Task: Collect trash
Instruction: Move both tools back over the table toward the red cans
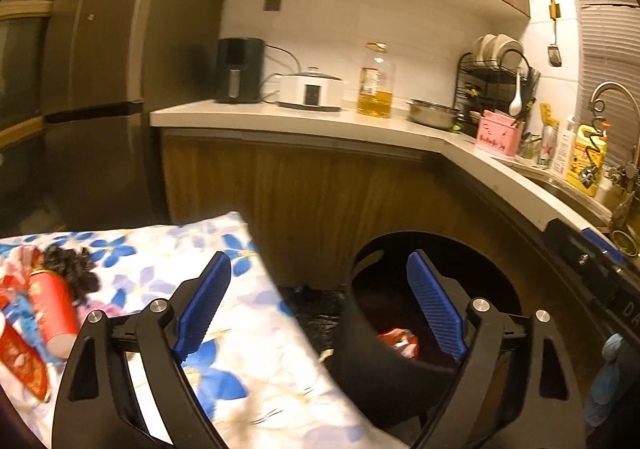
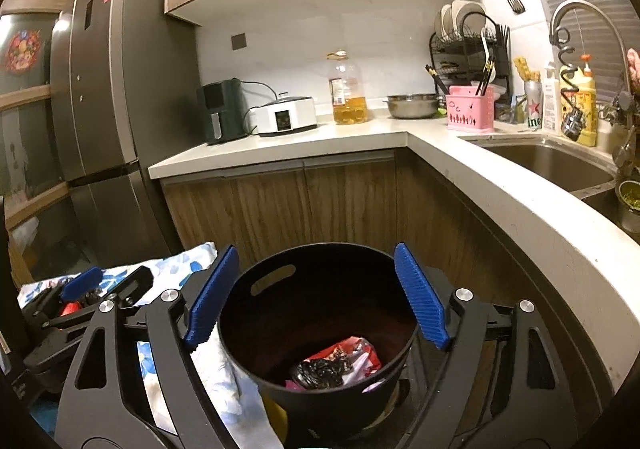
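Both hand-held grippers gape empty — left [image 1: 320, 301], right [image 2: 316, 293] above the black bin [image 2: 400, 353]. Reaching lower-left for the red tube [image 1: 52, 309] risks snagging the floral cloth [image 1: 248, 349] — dragging everything.

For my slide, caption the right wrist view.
Open right tongs poised over the black bin, which holds a red wrapper and crumpled black trash.

1. The bin [image 2: 316, 333] is black. Inside it are a red wrapper [image 2: 352, 353] and a black bag [image 2: 320, 371].
2. The cloth [image 1: 224, 333] is white with blue flowers.
3. On the cloth, the tube [image 1: 52, 309] is red and the clump [image 1: 72, 269] beside it is black.
4. Both grippers are black with blue pads [image 2: 420, 297].
5. The tabletop [image 2: 360, 135] is white, and the cabinets [image 2: 304, 205] are brown wood.
6. The fridge [image 2: 108, 89] is grey.
7. The caddy [image 2: 470, 107] is pink.
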A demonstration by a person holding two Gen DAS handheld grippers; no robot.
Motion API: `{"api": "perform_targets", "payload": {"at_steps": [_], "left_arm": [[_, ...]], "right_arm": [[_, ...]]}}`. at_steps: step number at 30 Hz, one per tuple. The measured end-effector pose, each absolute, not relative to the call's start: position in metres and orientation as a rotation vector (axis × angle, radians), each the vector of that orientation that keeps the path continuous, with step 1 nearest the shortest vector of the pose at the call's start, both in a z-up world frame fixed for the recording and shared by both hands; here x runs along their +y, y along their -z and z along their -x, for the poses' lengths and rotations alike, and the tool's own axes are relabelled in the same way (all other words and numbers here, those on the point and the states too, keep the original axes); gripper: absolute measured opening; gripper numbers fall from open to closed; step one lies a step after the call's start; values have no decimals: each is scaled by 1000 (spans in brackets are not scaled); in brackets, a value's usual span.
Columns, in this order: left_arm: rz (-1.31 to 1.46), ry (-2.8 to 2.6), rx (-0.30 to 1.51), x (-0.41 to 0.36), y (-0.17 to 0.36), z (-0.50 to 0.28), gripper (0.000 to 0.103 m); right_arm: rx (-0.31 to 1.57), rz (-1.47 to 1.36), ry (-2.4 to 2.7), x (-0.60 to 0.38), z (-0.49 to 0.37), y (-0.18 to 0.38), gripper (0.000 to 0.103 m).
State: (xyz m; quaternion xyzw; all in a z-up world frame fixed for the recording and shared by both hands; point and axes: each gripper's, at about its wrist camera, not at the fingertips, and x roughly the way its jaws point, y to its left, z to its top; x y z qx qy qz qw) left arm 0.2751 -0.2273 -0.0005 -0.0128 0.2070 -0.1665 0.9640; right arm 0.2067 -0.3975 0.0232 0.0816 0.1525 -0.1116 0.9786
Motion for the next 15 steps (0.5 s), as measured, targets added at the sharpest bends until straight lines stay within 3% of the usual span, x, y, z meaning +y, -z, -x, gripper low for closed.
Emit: {"api": "perform_targets", "payload": {"at_steps": [15], "left_arm": [[49, 115, 349, -138, 13, -218, 94]], "right_arm": [[279, -133, 196, -333, -182, -10, 81]]}}
